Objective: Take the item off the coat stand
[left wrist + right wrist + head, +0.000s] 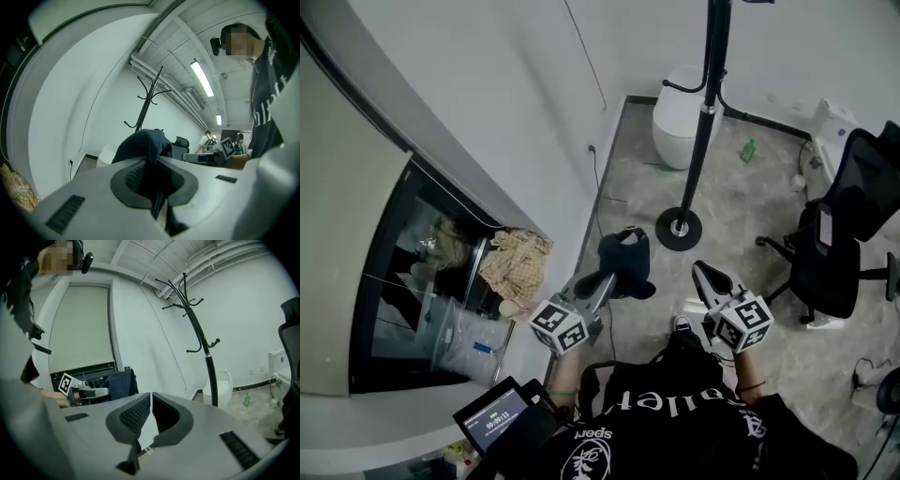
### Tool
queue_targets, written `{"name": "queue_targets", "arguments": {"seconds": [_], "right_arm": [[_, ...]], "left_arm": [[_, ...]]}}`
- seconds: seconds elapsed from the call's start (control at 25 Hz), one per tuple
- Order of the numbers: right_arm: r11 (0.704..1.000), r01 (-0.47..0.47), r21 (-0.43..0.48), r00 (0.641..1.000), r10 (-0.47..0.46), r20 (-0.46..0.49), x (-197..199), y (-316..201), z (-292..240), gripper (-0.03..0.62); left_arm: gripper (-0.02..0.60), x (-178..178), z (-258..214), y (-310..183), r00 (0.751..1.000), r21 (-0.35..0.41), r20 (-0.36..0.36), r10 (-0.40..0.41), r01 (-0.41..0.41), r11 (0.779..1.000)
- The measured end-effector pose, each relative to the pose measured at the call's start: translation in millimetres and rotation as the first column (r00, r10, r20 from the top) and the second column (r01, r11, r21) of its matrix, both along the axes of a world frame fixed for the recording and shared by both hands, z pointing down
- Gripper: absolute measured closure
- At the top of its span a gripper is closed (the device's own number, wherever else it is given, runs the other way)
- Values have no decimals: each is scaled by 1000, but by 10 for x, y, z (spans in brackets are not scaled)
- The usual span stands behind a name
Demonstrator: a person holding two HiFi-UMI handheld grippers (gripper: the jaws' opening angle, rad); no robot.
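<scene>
Nearest the person, the left gripper (151, 176) has its jaws drawn narrow and clamped on a fold of the dark cloth item (143, 143), which bunches up over the jaw tips and hangs just beyond them. In the head view the item droops on the far right side of that gripper, in the gap between the two grippers, clear of the floor as far as I can tell. The right gripper (150, 401), level with the left and a little to its right, has its pads nearly together with nothing between them. Farther off stands the coat stand (709, 112), its round base on the floor well apart from both grippers and its pole rising upright; the hooks that show in the two gripper views are bare. Beyond it sits a white bin (678, 120) against the far wall, and an office chair (836, 253) is off to the right. My reading is that the item is already off the stand, so whatever comes next turns on the left gripper, which alone holds it, with the stand straight ahead and far.
</scene>
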State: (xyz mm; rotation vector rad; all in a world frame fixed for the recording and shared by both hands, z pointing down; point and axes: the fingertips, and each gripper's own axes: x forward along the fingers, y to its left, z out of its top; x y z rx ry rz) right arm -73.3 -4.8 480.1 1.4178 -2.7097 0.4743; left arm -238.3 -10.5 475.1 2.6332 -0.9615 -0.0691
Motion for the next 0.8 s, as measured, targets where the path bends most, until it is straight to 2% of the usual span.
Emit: {"name": "queue_targets", "arguments": {"seconds": [0.16, 0.32, 0.48, 0.6, 0.8], "right_arm": [[1000, -7, 15, 999, 8, -32, -237, 133, 77, 571], [999, -6, 38, 997, 9, -77, -277, 168, 100, 571], [999, -30, 45, 998, 33, -60, -66, 46, 83, 571], [999, -42, 29, 998, 43, -43, 127, -43, 124, 572], [1000, -19, 10, 999, 19, -43, 412, -182, 205, 572]], "left_arm": [[565, -169, 149, -4, 998, 11, 28, 51, -51, 999], [565, -111, 208, -36, 997, 9, 33, 75, -75, 997], [565, 118, 214, -148, 997, 7, 9, 77, -77, 997], [565, 338, 139, -210, 997, -7, 23, 74, -74, 997], [565, 743, 267, -343, 995, -3, 40, 89, -89, 996]]}}
